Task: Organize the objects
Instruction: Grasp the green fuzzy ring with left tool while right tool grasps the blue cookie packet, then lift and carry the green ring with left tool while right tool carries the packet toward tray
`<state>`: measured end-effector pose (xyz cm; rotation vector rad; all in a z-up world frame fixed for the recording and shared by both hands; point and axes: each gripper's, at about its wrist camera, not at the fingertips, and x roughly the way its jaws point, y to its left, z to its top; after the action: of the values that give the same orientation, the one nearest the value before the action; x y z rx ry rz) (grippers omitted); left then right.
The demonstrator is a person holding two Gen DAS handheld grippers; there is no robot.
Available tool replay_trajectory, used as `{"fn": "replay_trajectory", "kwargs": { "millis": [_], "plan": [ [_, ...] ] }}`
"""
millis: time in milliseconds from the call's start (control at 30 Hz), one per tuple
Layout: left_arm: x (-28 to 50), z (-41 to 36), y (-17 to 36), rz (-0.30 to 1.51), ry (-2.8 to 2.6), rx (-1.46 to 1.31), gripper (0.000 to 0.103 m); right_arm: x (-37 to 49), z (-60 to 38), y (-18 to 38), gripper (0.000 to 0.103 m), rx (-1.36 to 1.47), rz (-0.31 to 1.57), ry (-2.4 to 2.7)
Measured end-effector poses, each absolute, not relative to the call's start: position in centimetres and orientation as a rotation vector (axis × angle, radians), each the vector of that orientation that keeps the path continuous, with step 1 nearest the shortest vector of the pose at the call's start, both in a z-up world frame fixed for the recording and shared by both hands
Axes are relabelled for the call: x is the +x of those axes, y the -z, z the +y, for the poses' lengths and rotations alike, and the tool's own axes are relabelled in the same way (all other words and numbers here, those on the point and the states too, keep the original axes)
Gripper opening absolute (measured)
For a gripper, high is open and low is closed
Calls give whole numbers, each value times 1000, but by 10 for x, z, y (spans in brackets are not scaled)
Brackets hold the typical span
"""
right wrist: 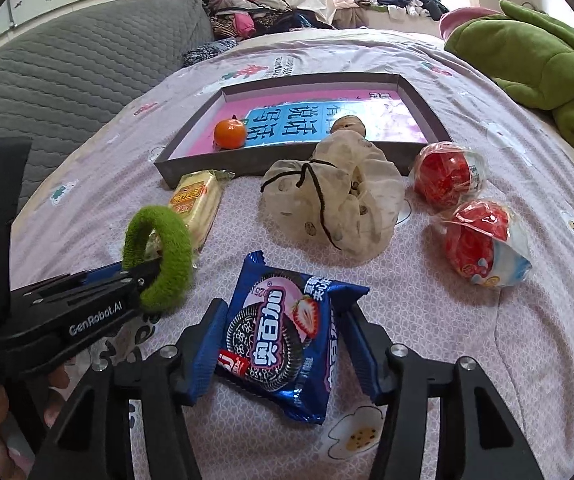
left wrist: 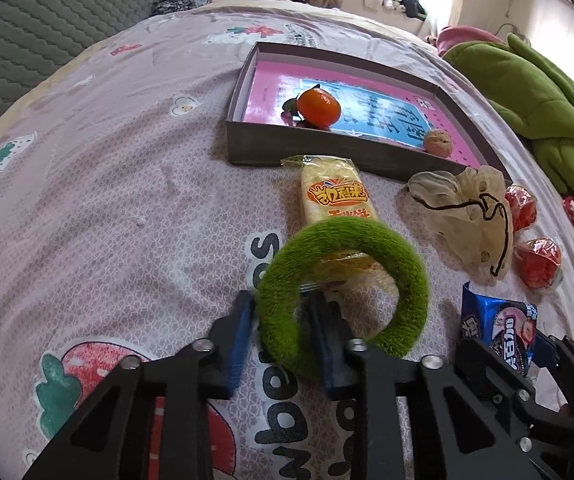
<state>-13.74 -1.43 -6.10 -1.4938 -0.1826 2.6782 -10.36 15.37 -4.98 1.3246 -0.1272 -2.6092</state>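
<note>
At lower left of the right wrist view, the left gripper [right wrist: 149, 276] pinches the green fuzzy ring [right wrist: 158, 258], held upright on edge. At bottom centre the right gripper [right wrist: 283, 344] clamps the blue cookie packet [right wrist: 283, 340], long axis pointing up-frame toward the shallow box [right wrist: 287, 162]. Bare bedsheet [right wrist: 467, 340] lies at right.

Green blanket [right wrist: 543, 52] heaped at bed's far right edge; clothes pile [right wrist: 271, 10] beyond far edge; grey quilted cover [right wrist: 67, 76] left.
</note>
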Motion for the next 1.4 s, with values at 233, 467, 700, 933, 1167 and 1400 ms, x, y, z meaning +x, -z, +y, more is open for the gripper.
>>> {"fn": "replay_trajectory", "kwargs": {
  "millis": [233, 467, 700, 933, 1167, 1400],
  "plan": [
    [-135, -20, 61, -232, -2667, -1464, 14, -99, 155, 47, 56, 1296, -111, 2606],
    [-130, -23, 61, -257, -2660, -1436, 13, -95, 156, 46, 56, 1283, -109, 2603],
    [-124, -24, 59, -240, -2667, -1413, 12, -92, 157, 45, 55, 1272, -99, 2602],
    [-118, -20, 55, -187, -2696, -1392, 12, -89, 159, 42, 55, 1253, -91, 2610],
    [-107, -16, 44, -152, -2724, -1359, 12, -85, 160, 35, 55, 1223, -81, 2615],
    [-95, -12, 28, -128, -2753, -1295, 12, -80, 163, 27, 55, 1194, -87, 2624]
  ]
}}
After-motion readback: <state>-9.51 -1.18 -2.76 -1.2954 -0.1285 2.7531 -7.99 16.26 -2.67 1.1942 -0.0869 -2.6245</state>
